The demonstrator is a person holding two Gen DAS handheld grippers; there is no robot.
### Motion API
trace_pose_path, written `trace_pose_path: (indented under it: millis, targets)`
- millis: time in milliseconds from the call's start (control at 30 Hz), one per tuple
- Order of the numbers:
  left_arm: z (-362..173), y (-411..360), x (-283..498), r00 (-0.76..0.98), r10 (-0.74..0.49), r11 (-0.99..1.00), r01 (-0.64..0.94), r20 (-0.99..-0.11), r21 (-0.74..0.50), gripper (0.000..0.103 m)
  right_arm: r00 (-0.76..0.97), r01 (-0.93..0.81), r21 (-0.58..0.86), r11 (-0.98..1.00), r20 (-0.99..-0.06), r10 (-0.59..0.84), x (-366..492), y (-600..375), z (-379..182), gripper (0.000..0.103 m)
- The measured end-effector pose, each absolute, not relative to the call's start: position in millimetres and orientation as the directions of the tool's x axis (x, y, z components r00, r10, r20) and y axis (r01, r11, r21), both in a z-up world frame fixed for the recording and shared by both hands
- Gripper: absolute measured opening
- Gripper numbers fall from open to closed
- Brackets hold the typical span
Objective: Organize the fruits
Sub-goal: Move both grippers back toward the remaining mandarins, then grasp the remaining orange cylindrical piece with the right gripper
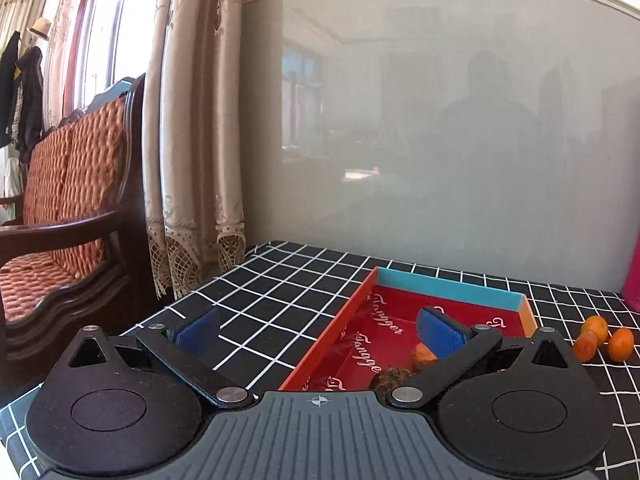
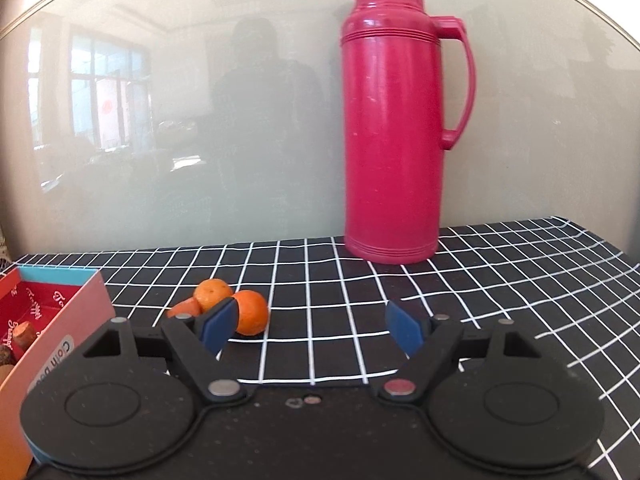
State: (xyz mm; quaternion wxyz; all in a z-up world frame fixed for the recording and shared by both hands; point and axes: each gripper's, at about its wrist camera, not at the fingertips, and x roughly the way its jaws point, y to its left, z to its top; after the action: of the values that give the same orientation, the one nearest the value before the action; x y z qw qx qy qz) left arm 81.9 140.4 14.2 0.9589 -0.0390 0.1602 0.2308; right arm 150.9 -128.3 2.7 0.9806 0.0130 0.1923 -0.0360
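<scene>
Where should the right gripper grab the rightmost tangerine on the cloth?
Grip the rightmost tangerine across its round middle, probably from above: two other tangerines crowd its left, while its right side is free. The right gripper stands open, wide enough.

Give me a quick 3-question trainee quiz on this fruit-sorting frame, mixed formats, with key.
1. True or false: the right gripper is shut on an orange.
2. How many oranges lie loose on the tablecloth outside the red box? A) one B) three C) five
3. Fill in: the tall pink item by the wall is a ____.

Key:
1. False; both it and the left gripper are open and hold nothing.
2. B
3. thermos
</scene>
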Motion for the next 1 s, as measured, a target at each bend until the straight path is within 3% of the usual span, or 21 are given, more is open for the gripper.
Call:
trace_pose_path:
  millis: [300, 867, 1000]
  targets:
    - [12.9, 172.3, 87.5, 0.814, 0.476, 0.858, -0.512, -0.334, -0.025, 0.103, 0.928, 0.017, -0.028, 0.999, -0.373, -0.026, 165.9, -96.9, -1.5, 0.08]
    - [6.5, 232.8, 90.7, 0.746, 0.551, 0.806, -0.591, -0.375, 0.009, 0.103, 0.887, -0.01, -0.02, 1.0, -0.461, 0.0, 203.8, -53.2, -16.3, 0.079]
    - [5.0, 244.1, 89.1, 0.738, 0.557, 0.798, -0.602, -0.382, 0.0, 0.103, 0.869, -0.016, -0.02, 1.0, -0.495, 0.004, 212.9, -48.0, -21.3, 0.073]
